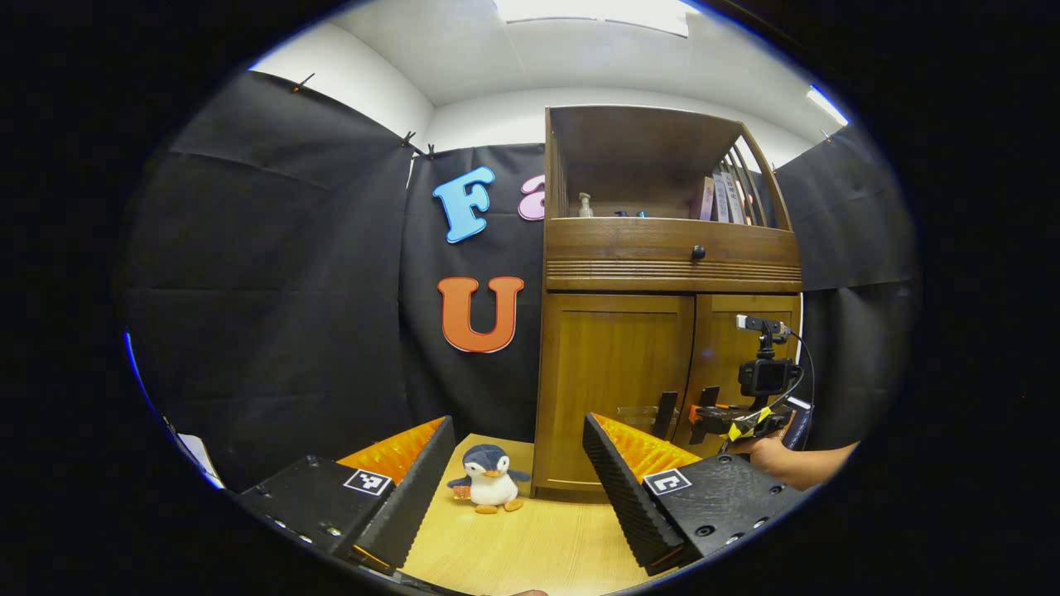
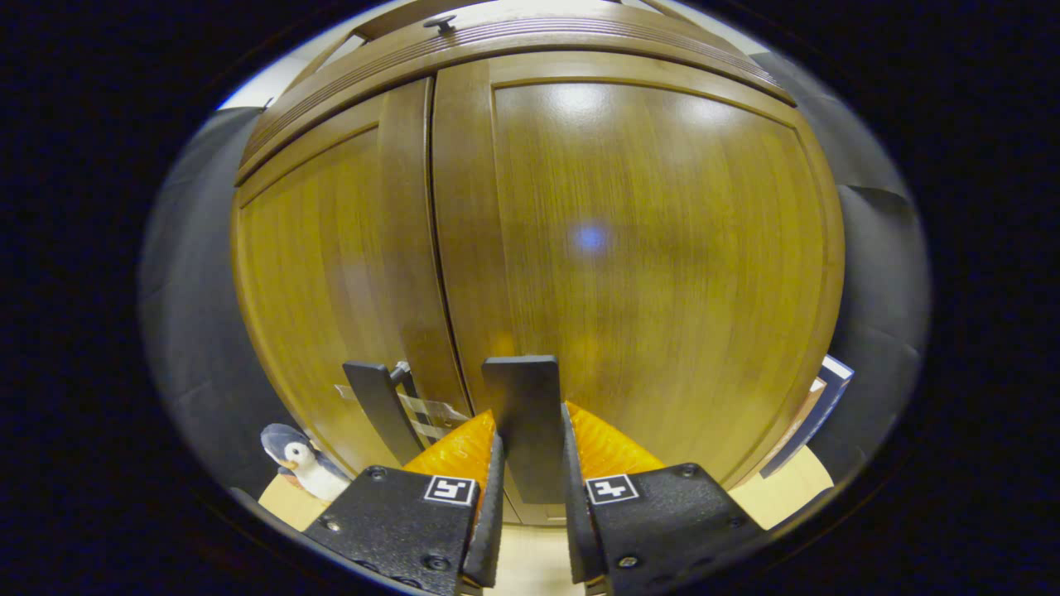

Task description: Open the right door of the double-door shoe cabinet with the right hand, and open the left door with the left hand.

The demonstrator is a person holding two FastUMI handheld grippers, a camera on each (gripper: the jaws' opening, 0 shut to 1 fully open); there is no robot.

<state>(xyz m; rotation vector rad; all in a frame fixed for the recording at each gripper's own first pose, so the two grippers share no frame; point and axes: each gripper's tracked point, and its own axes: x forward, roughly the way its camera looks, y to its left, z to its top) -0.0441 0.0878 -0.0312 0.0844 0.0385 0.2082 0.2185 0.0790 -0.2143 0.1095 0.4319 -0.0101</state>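
1. Landmark: the shoe cabinet (image 1: 667,348), which stood on the wooden table (image 1: 530,546) against the black booth wall.
2. Left gripper view, left of the cabinet: the left tongs (image 1: 517,488) stood wide open, holding nothing, well short of the cabinet front.
3. Between the left tongs' fingers and just left of the cabinet's base, a plush penguin (image 1: 489,478) sat upright on the table.
4. The cabinet's left door (image 1: 617,389) was closed, with a dark handle (image 1: 665,414) near its inner edge.
5. The right door (image 1: 745,364) also looked closed; its handle (image 1: 705,412) sat next to the left one, across the centre seam.
6. Above the doors: a drawer with a round knob (image 1: 698,252), then an open shelf with a pump bottle (image 1: 585,205) and some upright books (image 1: 725,199).
7. At the right door, the right tongs (image 1: 702,418) were held by a hand (image 1: 766,451), with the tips at the right handle.
8. Right gripper view, close on the cabinet front: the left door (image 2: 323,281) lay left of the seam, its handle (image 2: 383,410) free.
9. Right tongs (image 2: 530,463) were clamped on the right door's handle (image 2: 522,414), both fingers pressing its sides.
10. The right door (image 2: 646,265) sat flush with the left door.
11. The penguin (image 2: 302,468) showed at the cabinet's lower left.
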